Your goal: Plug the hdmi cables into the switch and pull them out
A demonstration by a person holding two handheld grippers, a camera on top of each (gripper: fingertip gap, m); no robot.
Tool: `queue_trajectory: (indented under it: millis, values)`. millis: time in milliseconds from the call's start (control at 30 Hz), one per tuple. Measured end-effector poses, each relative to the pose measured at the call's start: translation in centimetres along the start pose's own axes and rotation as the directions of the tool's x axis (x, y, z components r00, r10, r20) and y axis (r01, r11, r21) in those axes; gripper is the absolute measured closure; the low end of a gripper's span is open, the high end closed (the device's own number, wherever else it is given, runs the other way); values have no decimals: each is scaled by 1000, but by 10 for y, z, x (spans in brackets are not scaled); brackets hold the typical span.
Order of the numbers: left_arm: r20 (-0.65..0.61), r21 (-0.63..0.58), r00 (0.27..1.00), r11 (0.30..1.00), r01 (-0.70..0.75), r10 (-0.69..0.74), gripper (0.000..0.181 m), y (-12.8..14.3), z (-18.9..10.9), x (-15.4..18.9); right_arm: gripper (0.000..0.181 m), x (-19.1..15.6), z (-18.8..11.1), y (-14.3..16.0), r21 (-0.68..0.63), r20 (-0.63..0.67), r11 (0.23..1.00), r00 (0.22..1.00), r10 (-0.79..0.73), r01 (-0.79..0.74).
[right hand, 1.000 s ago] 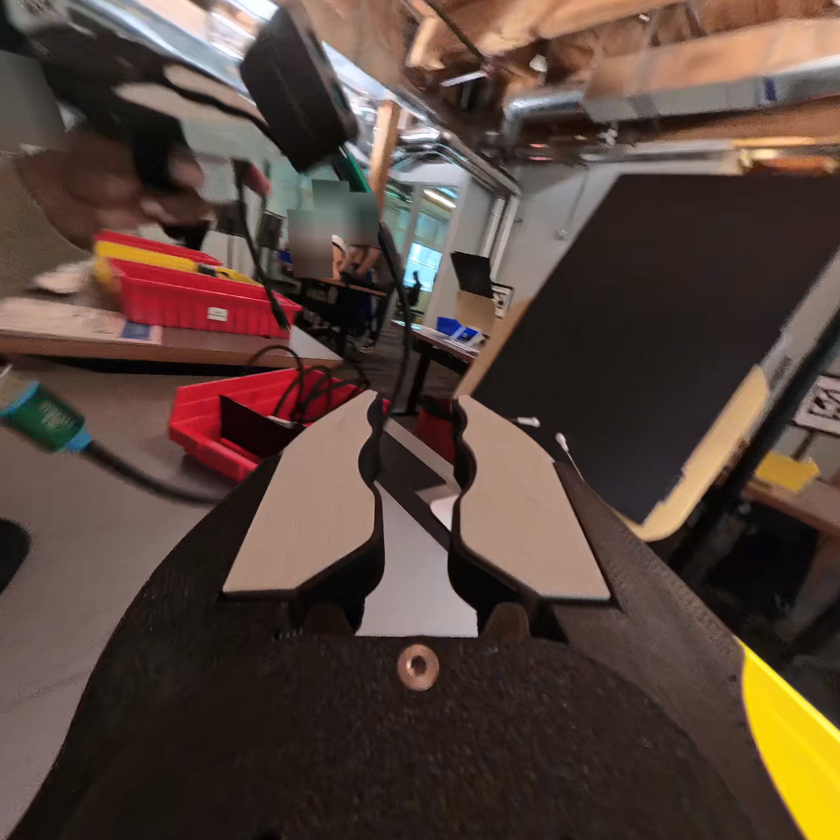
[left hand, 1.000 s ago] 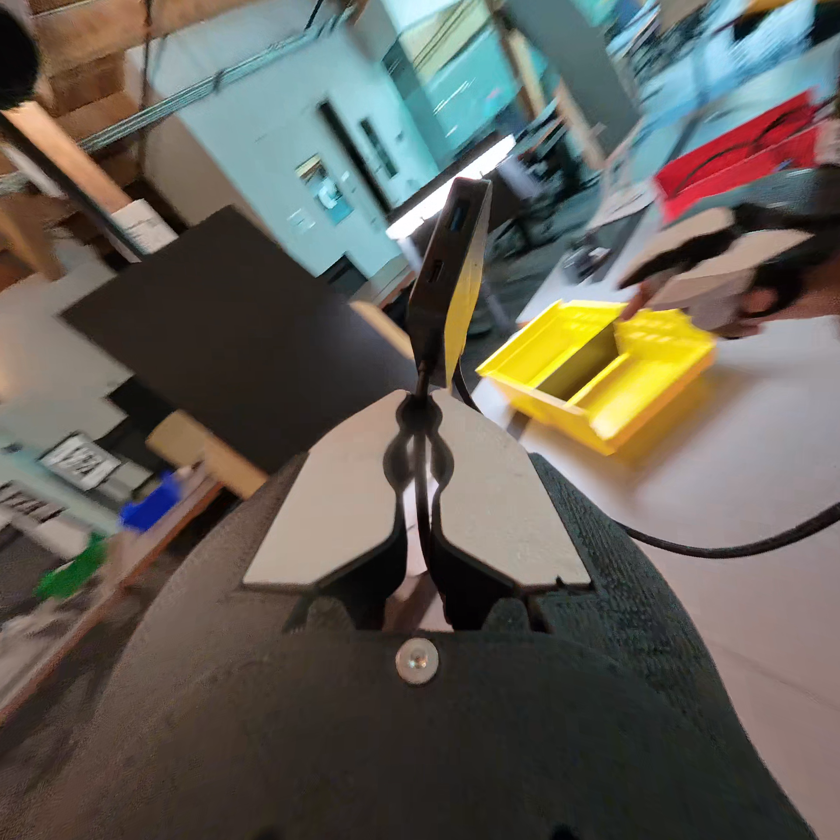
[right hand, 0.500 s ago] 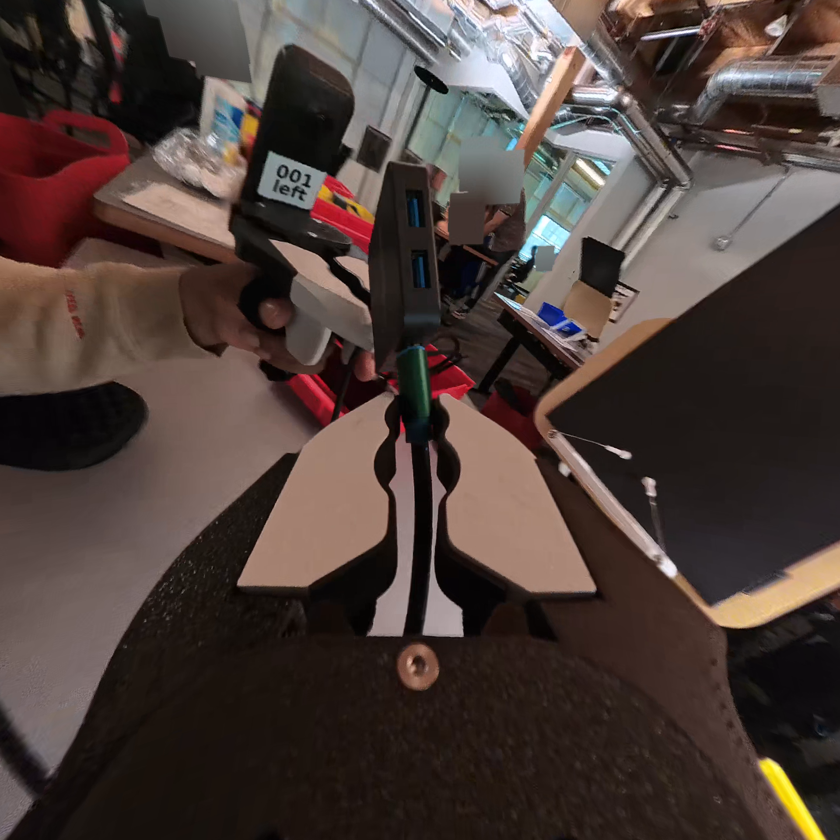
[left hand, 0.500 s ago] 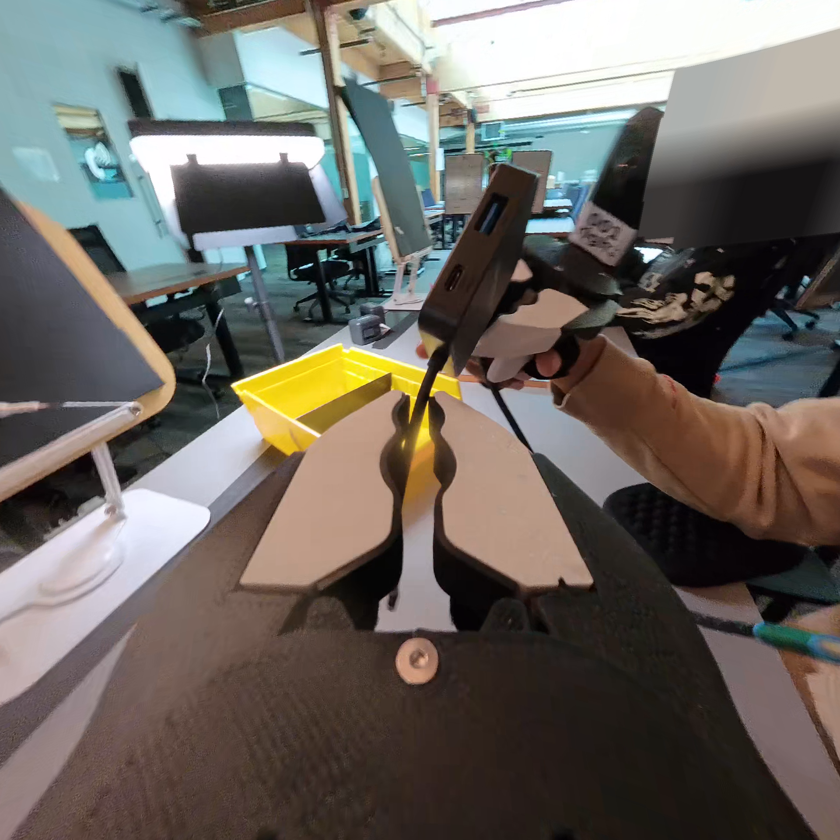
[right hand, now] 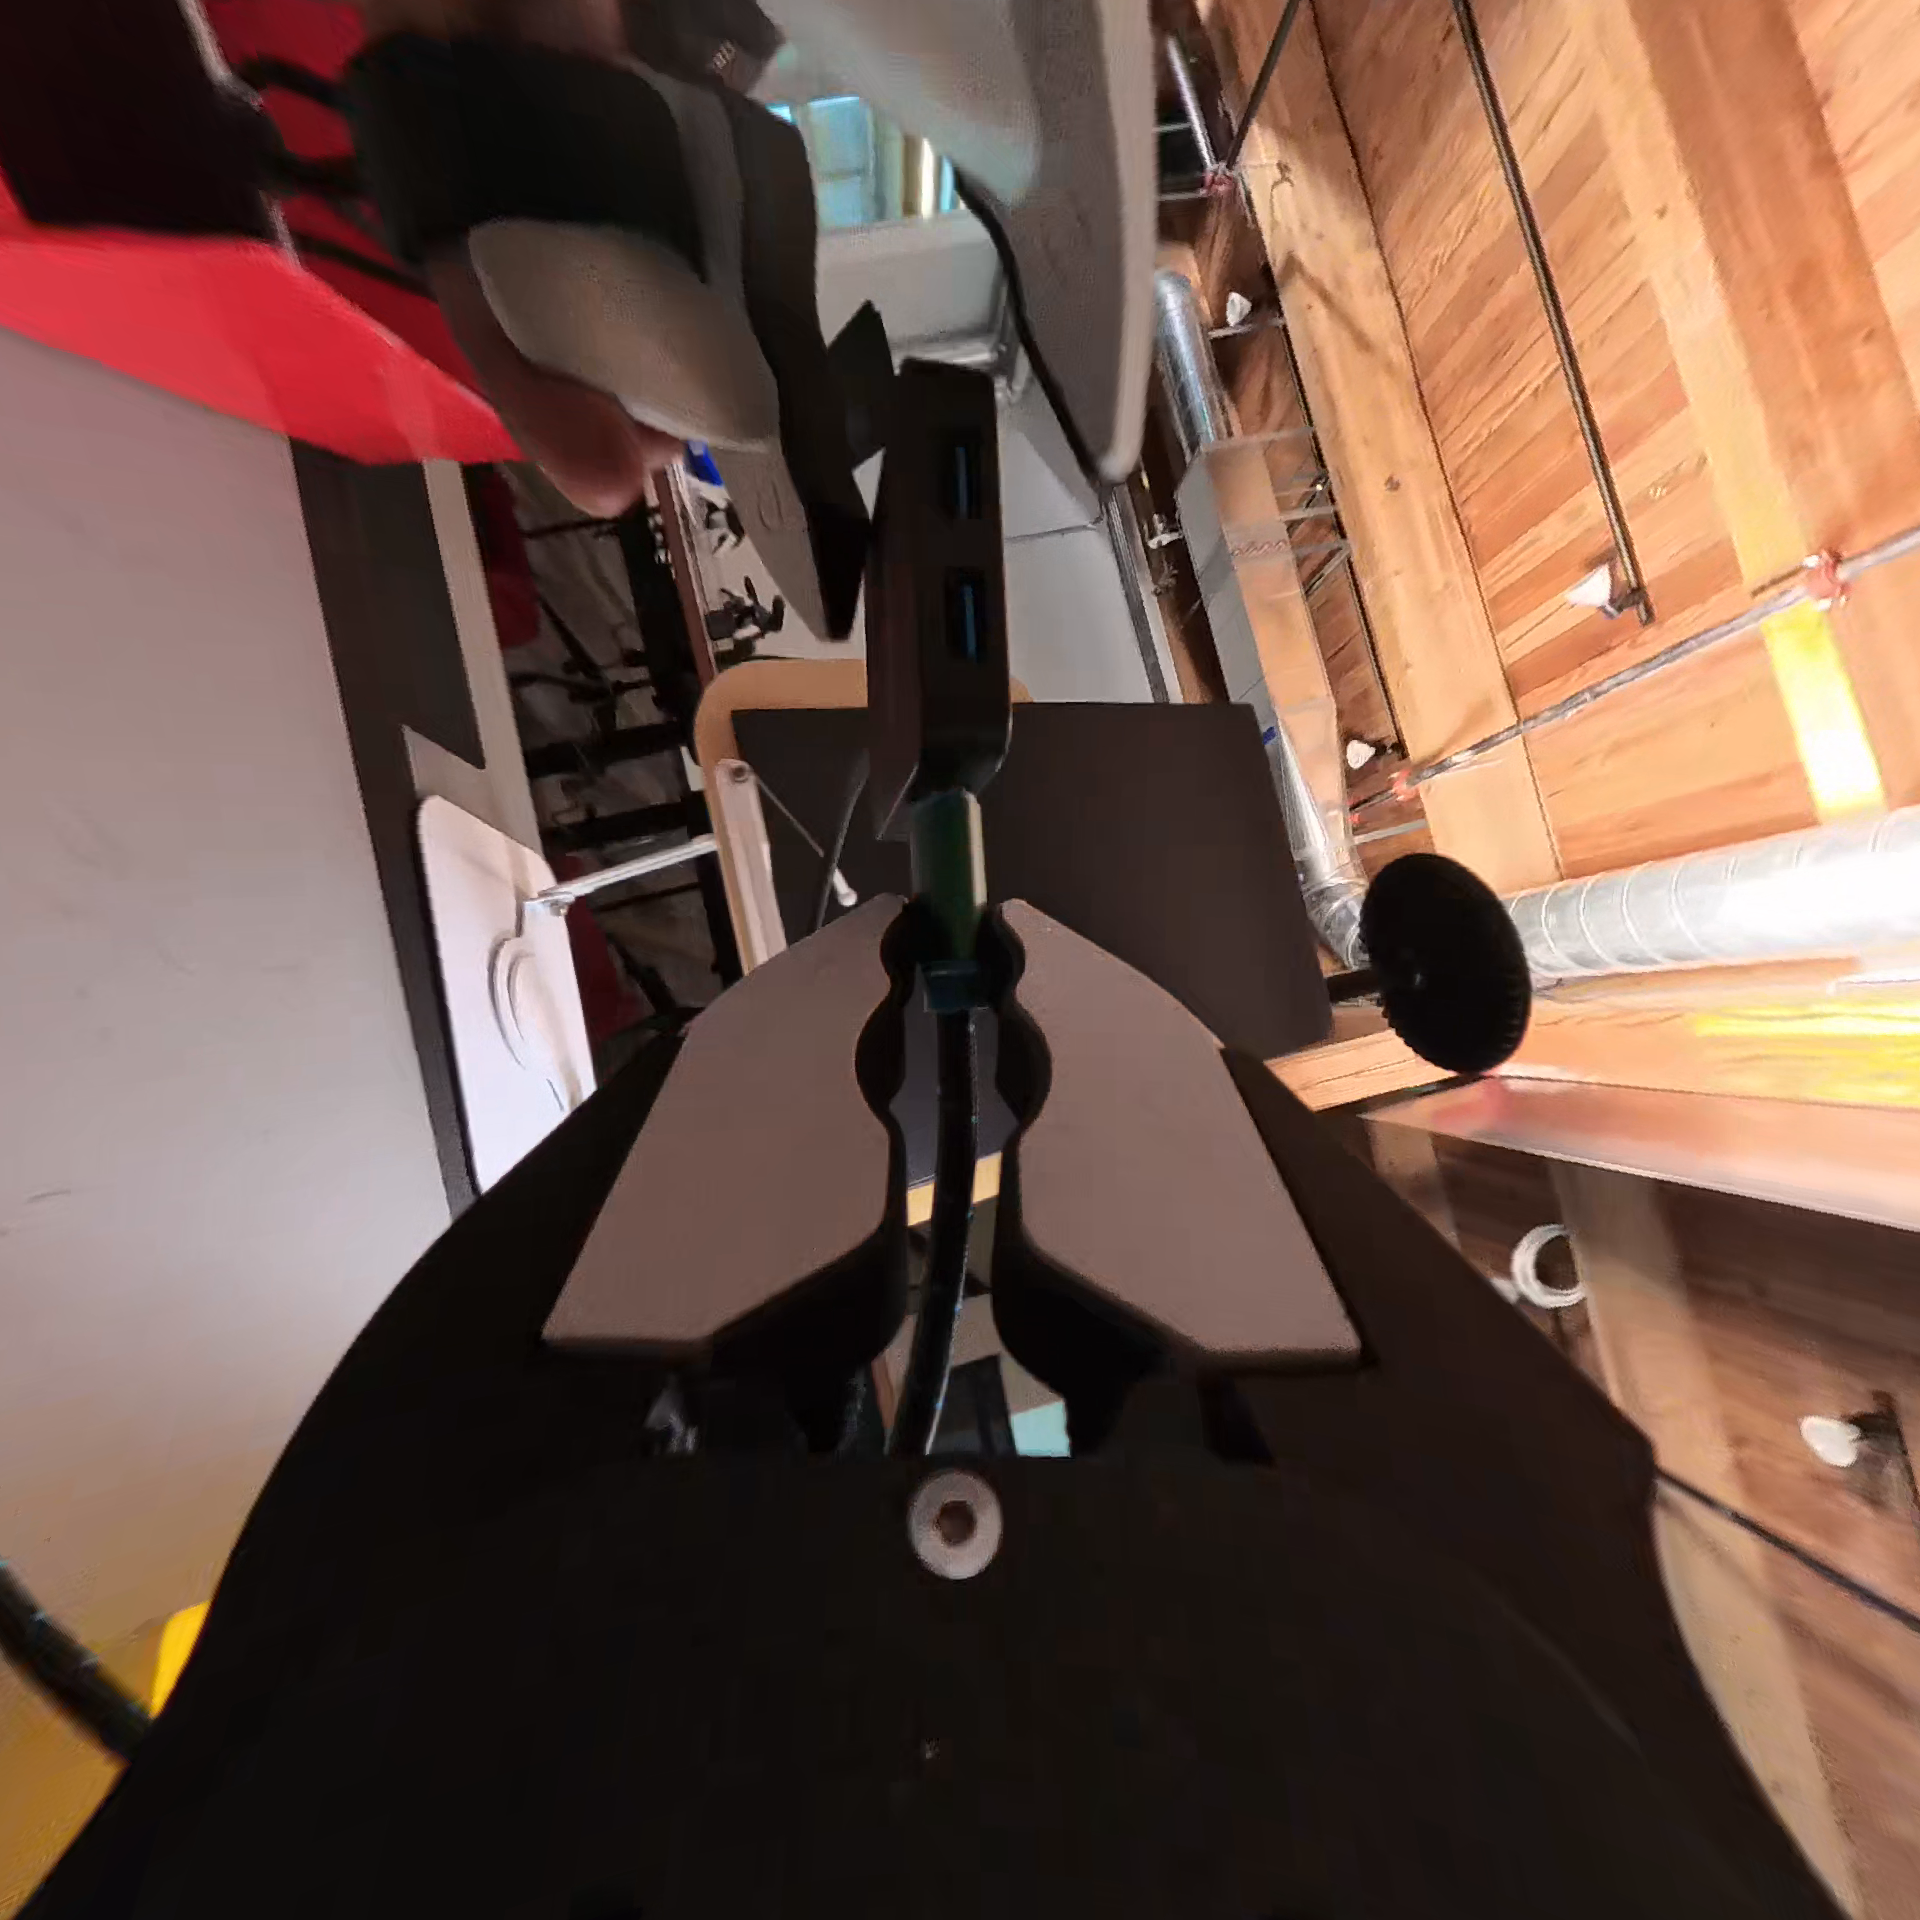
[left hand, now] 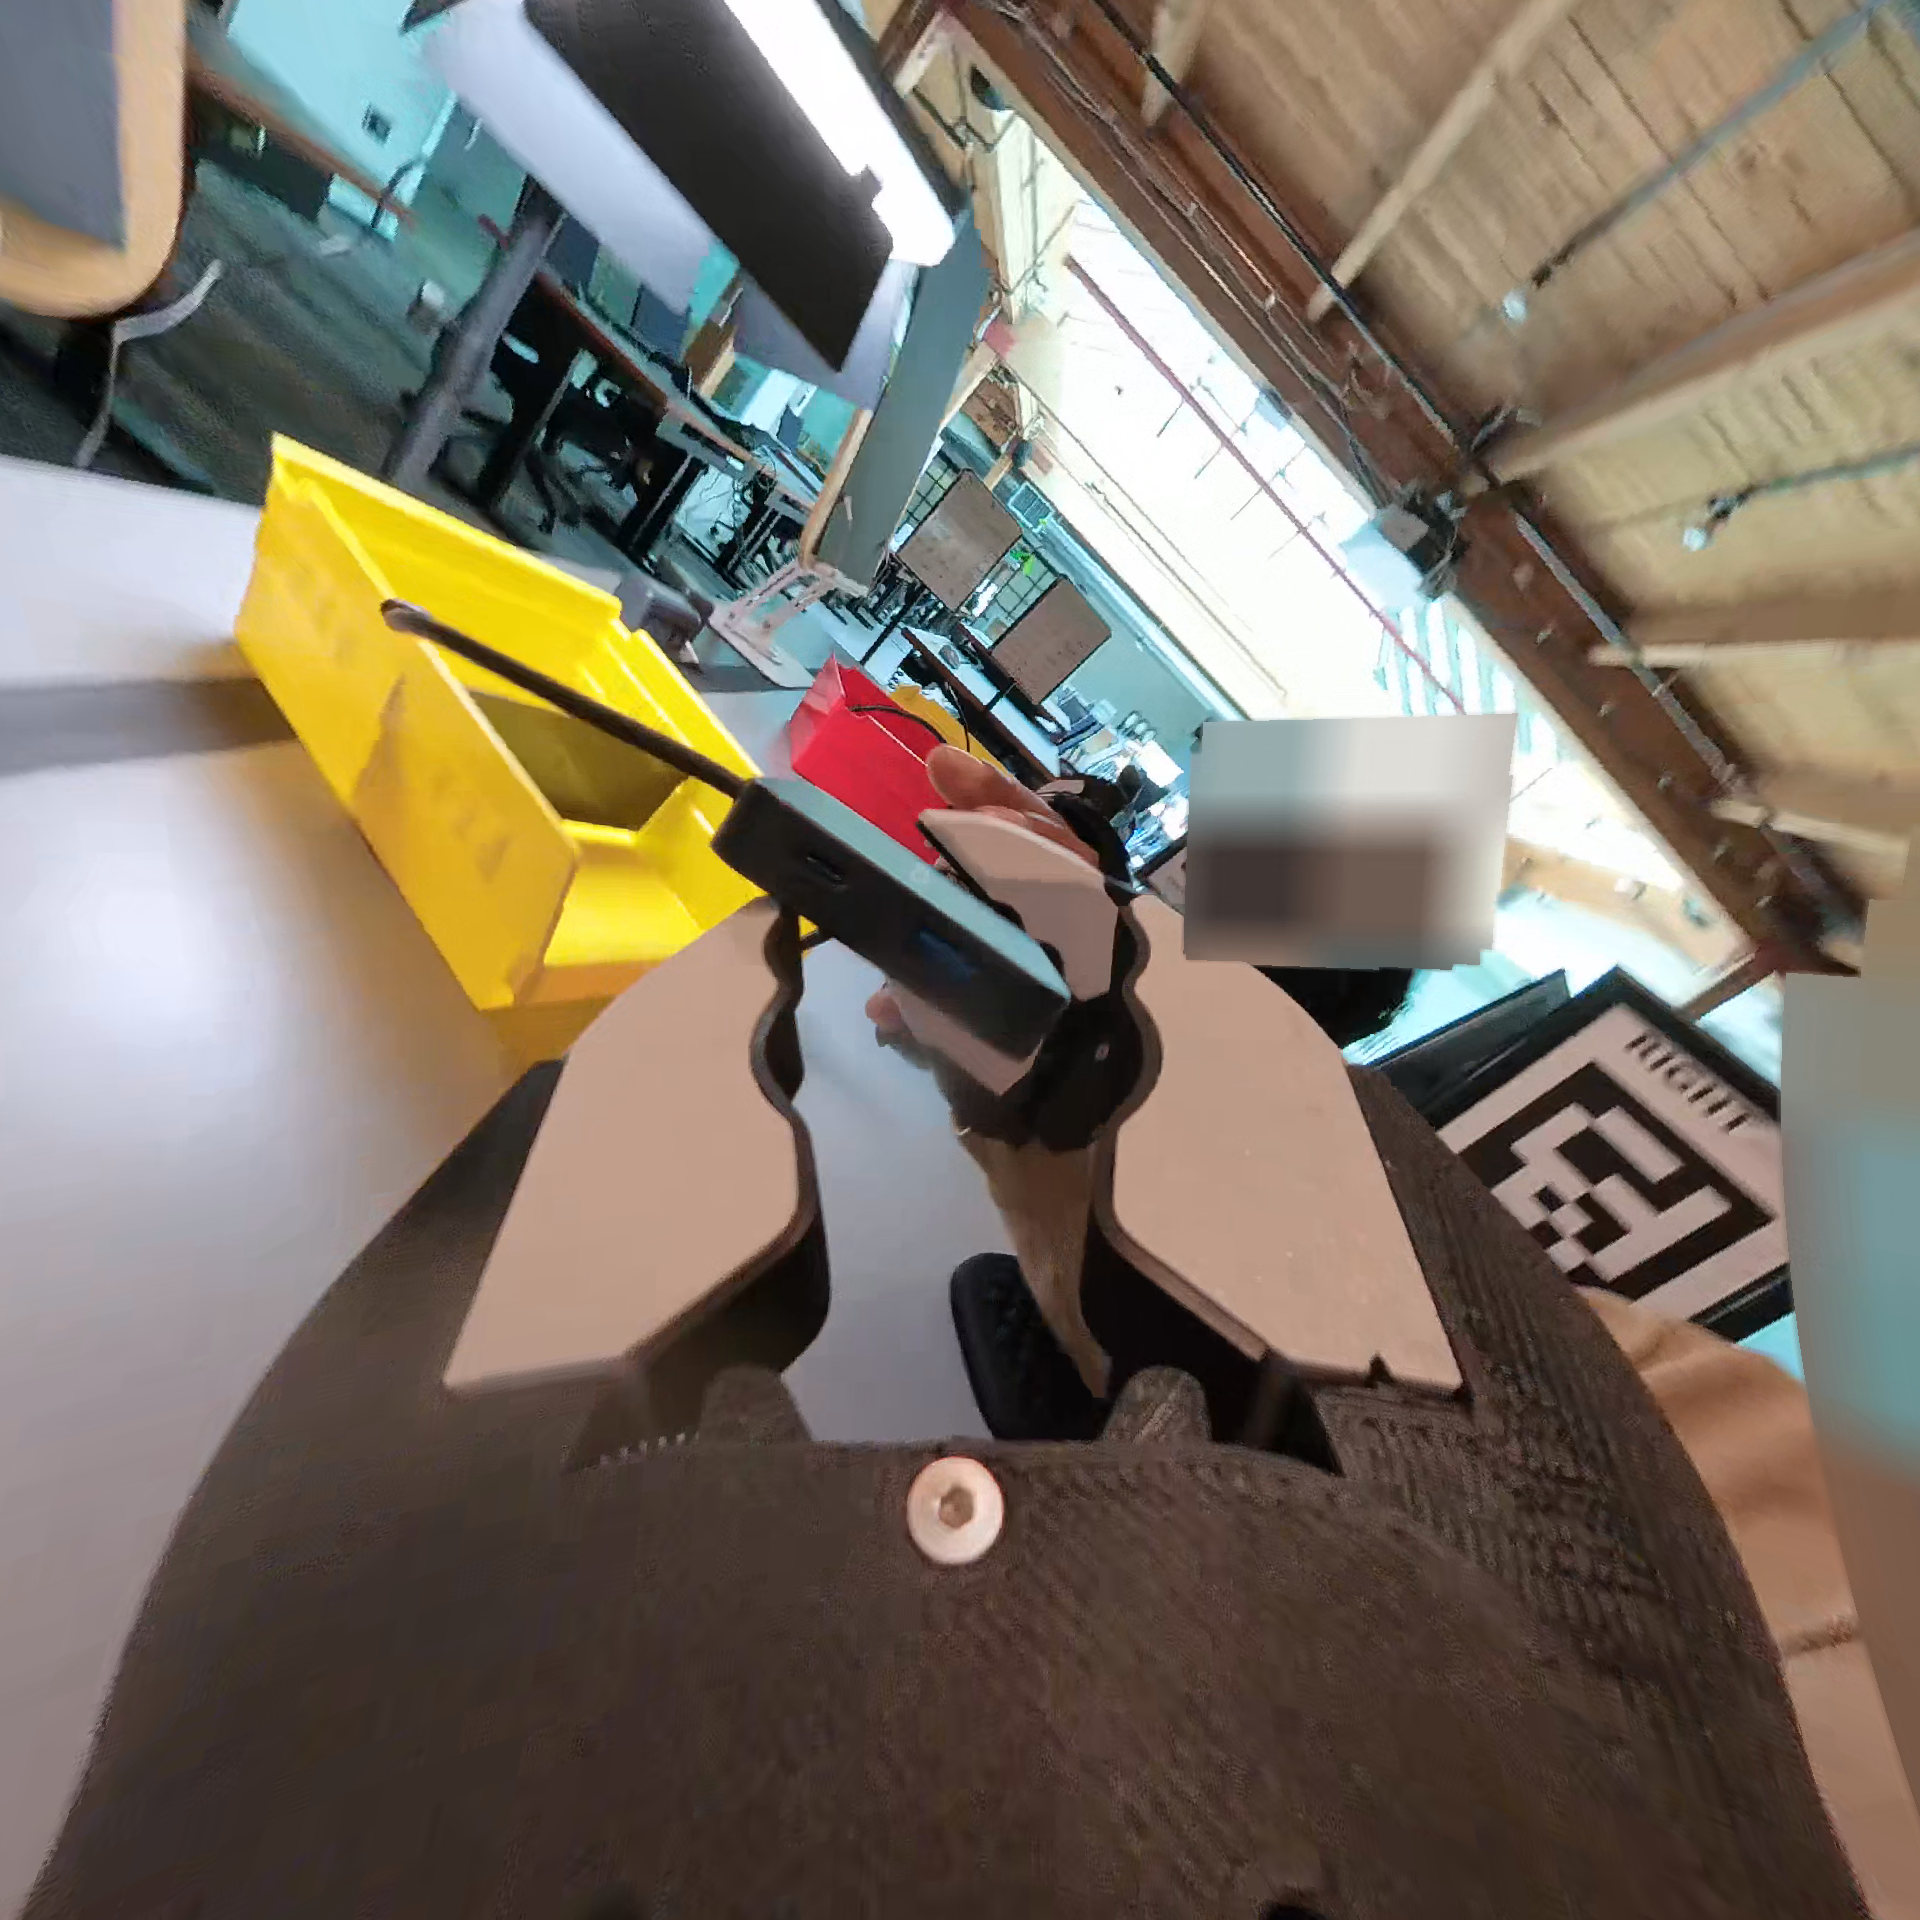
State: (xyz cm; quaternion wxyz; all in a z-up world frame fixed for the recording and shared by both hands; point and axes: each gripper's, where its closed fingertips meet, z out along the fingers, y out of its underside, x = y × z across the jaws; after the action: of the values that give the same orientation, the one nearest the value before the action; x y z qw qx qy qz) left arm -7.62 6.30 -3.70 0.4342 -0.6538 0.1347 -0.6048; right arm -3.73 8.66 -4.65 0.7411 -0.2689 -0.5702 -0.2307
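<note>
Left hand-held gripper (left hand: 951, 935) released: jaws spread wide, nothing between the pads, only grey worktop (left hand: 156, 987) and a sleeve showing through the gap. Likely let go so the other side carries the load alone.

Right hand-held gripper (right hand: 951, 914) clenched on the green HDMI plug (right hand: 945, 862), black HDMI cable (right hand: 951, 1195) running back down between the pads toward the camera. Plug nose set in the near end of the black switch (right hand: 940, 582) at frame centre, two blue ports along its facing edge. Switch up in the air, off the worktop, apparently borne by the plug alone. Grip taken on the plug body rather than the cable — probably to push or pull straight along the port.

In the left wrist view, switch slanted across mid-frame, its thin pigtail lead (left hand: 561, 696) sticking out to the upper left over the yellow bin (left hand: 468, 748); red bin (left hand: 862, 727) farther back.

Hard to make out:
- Depth of the plug in the port — joint in shadow; fully seated or partly out, cannot tell.
- Free end of the pigtail: small and blurred.
- Left fingers (right hand: 623, 312) cut off by the top of the right wrist view, near the switch's far end; touching or apart, unclear.
- Other cables: none made out.
</note>
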Motion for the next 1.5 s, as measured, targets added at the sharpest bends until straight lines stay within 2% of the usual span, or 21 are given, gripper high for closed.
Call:
queue_trajectory:
  millis: [67,167,267,333,400,500,567,600,667,700,733,800,900,967,1000,1033,1133,1267,1333,1400,1500]
  values:
    - [5,-4,995,995,101,-101,134,7,1,-22,169,-19,5,-4,8,5,999,999,-34,34]
    - [-4,23,985,985,170,-170,150,11,-2,-47,169,-42,11,1,-23,41,998,997,-62,62]
    - [-33,79,993,990,119,-116,159,7,-4,-56,167,-56,14,3,-29,90,1000,996,-8,10]
    - [-46,134,996,988,80,-74,163,0,-7,-56,156,-56,14,-3,-34,120,998,991,57,-53]
    - [-23,186,1000,982,4,1,167,-8,-12,-54,149,-47,12,-18,-3,137,986,977,166,-167]
    - [5,234,996,968,-87,88,167,-19,-20,-46,153,-22,4,-46,80,137,927,925,354,-366]
    - [3,284,992,951,-120,124,167,-28,-25,-37,163,-21,0,-63,95,242,817,809,536,-569]
    - [-2,310,990,942,-131,138,167,-32,-28,-32,169,-29,-1,-73,56,349,718,687,637,-694]
    - [-17,362,985,920,-153,171,167,-39,-33,-21,161,-55,-3,-93,-132,546,449,313,777,-884]
    - [-26,384,982,909,-162,186,167,-42,-34,-16,156,-60,-1,-98,-189,567,321,164,807,-928]
    - [-38,403,979,899,-169,201,167,-44,-35,-10,152,-60,2,-97,-203,556,216,69,828,-955]
    - [-77,435,971,884,-170,225,167,-45,-36,3,142,-50,10,-86,-184,500,58,-43,865,-981]
    - [-139,465,955,869,-170,262,167,-40,-30,19,136,-17,10,-69,-121,478,-176,-213,852,-977]
    - [-177,456,943,873,-174,281,167,-31,-21,26,141,5,6,-59,-74,483,-282,-281,829,-957]
    - [-191,451,937,874,-180,292,167,-26,-16,29,152,12,4,-54,-63,487,-307,-297,822,-950]
    - [-208,455,932,873,-177,297,167,-23,-14,32,165,16,1,-52,-64,496,-314,-303,814,-947]
    - [-252,413,924,896,-165,287,166,-17,-9,37,170,25,-9,-55,-85,590,-267,-264,763,-960]
    - [-268,218,906,937,-273,326,164,3,-1,42,169,32,-23,-51,-80,665,-45,-87,742,-996]
    - [-202,90,886,909,-407,417,162,19,7,36,169,31,-32,-46,-72,685,68,0,729,-995]
    - [-160,13,841,853,-521,516,154,32,13,35,170,24,-40,-43,-92,712,160,48,701,-983]
    - [-130,22,799,807,-590,588,158,35,17,40,170,21,-47,-46,-115,750,149,13,662,-982]
